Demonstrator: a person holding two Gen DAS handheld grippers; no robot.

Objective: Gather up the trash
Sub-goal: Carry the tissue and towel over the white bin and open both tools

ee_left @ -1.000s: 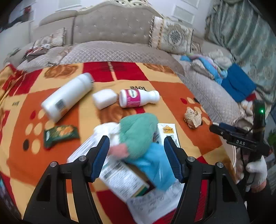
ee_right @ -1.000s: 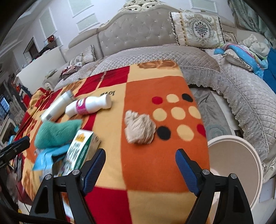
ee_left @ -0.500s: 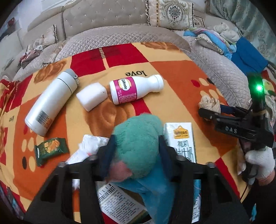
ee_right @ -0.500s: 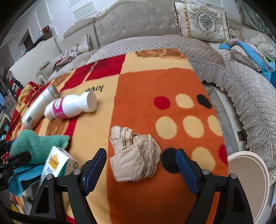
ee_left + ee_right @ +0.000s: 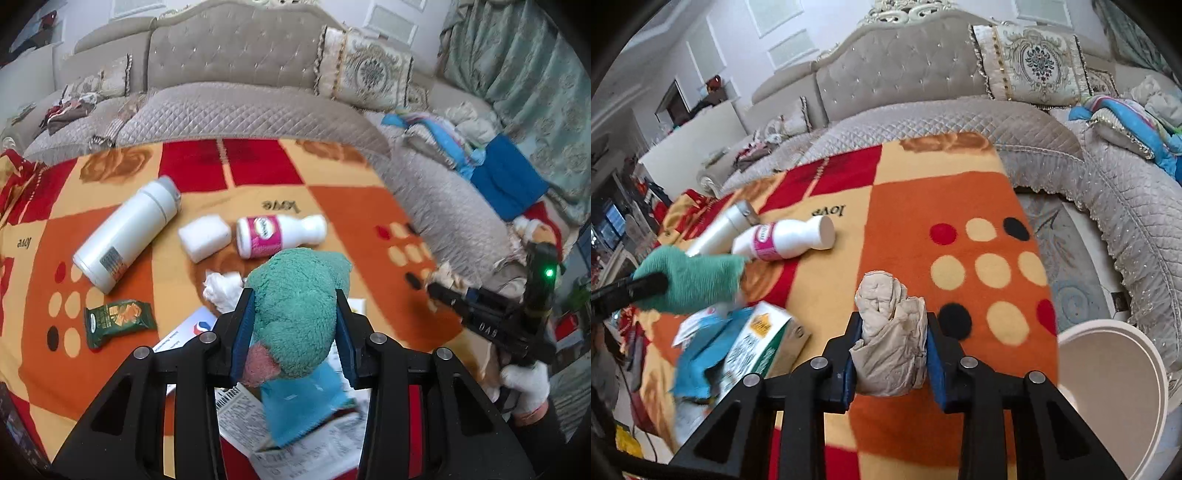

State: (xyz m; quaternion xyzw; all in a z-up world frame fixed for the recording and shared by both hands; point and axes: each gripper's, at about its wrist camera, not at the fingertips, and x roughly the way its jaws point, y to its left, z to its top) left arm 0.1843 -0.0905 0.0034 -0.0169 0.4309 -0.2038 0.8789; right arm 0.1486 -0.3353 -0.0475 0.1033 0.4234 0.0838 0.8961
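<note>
My left gripper (image 5: 295, 328) is shut on a fluffy green sock (image 5: 299, 299) with a pink toe and holds it above the blanket, with a blue cloth (image 5: 303, 406) hanging under it. The sock also shows in the right wrist view (image 5: 690, 277). My right gripper (image 5: 890, 347) is shut on a crumpled beige paper ball (image 5: 890, 339) just over the orange blanket (image 5: 960, 192). The right gripper shows in the left wrist view (image 5: 454, 291) at the right edge.
On the blanket lie a white thermos (image 5: 125, 232), a white pink-labelled bottle (image 5: 277, 234), a white block (image 5: 205, 238), a white tissue (image 5: 221, 288), a green snack packet (image 5: 118, 321), and a carton (image 5: 764, 339) on printed papers (image 5: 240, 417). A white bin (image 5: 1108, 373) stands at the right, beside the quilted sofa (image 5: 1126, 206).
Both grippers have closed: the left on the green sock and lifted it, the right moved forward onto the paper ball and shut on it.
</note>
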